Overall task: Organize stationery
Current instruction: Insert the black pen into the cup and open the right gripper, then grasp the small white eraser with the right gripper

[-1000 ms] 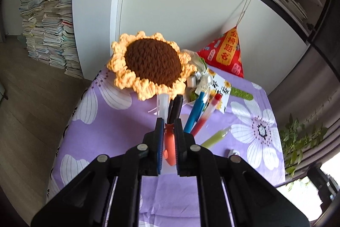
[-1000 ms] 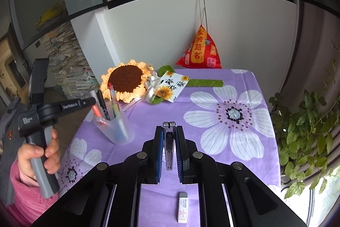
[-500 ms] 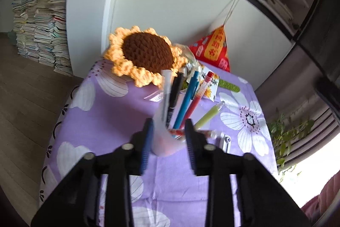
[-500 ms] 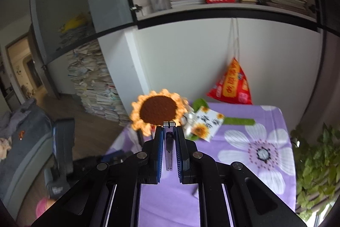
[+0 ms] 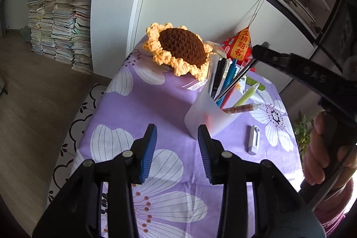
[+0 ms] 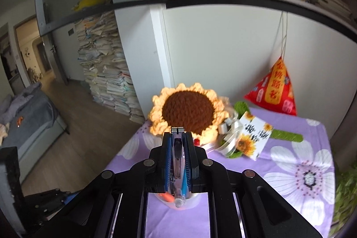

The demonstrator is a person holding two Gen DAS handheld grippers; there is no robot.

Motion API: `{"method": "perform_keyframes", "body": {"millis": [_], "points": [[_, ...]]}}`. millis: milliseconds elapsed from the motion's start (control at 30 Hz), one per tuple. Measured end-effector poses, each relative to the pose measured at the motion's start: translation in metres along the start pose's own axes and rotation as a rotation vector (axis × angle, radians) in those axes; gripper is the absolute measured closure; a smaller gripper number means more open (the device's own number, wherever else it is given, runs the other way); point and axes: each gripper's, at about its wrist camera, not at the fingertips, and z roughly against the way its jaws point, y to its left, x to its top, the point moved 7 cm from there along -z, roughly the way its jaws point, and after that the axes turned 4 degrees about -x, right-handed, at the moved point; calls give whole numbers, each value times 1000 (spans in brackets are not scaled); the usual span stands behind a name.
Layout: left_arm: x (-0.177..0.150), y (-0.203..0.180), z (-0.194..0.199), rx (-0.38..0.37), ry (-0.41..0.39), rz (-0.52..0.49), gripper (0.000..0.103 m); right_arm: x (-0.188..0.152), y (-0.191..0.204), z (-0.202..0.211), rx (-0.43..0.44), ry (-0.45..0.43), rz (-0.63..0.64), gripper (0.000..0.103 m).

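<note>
A frosted cup (image 5: 206, 115) of several pens stands on the purple flowered tablecloth (image 5: 138, 108). My left gripper (image 5: 177, 148) hangs just short of it, jaws opening, nothing between them. A white eraser (image 5: 254, 139) lies right of the cup. In the left wrist view my right gripper (image 5: 259, 51) reaches in from the upper right, shut on a dark pen (image 5: 236, 79) slanting into the cup mouth. In the right wrist view the right gripper (image 6: 177, 134) is shut on that clear-barrelled pen (image 6: 178, 162), its lower end over the cup (image 6: 178, 202).
A crocheted sunflower (image 5: 178, 49) stands behind the cup, with a sunflower card (image 6: 254, 135) and a red pouch (image 6: 272, 90) by the wall. A person's hand (image 5: 316, 148) holds the right gripper's handle. Stacked papers (image 5: 60, 15) rise beyond the table's left edge.
The left gripper let go of the red pen into the cup, opened and drew back. The right gripper carried its pen left across the table to above the cup.
</note>
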Motion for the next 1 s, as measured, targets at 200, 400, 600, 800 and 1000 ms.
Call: {"method": "perform_keyframes", "body": {"millis": [200, 400, 600, 800, 1000], "points": [[-5, -2, -6, -16, 21, -11, 67, -8, 3, -15, -23, 30, 43, 92], [-10, -7, -11, -26, 44, -25, 67, -24, 6, -31, -30, 109, 78, 91], [-13, -15, -12, -32, 49, -42, 59, -19, -9, 1, -21, 107, 55, 91], [-16, -36, -16, -60, 56, -77, 58, -24, -47, 66, -13, 42, -6, 70], [-24, -77, -18, -94, 66, -168, 57, -70, -103, 86, -92, 107, -122, 55]]}}
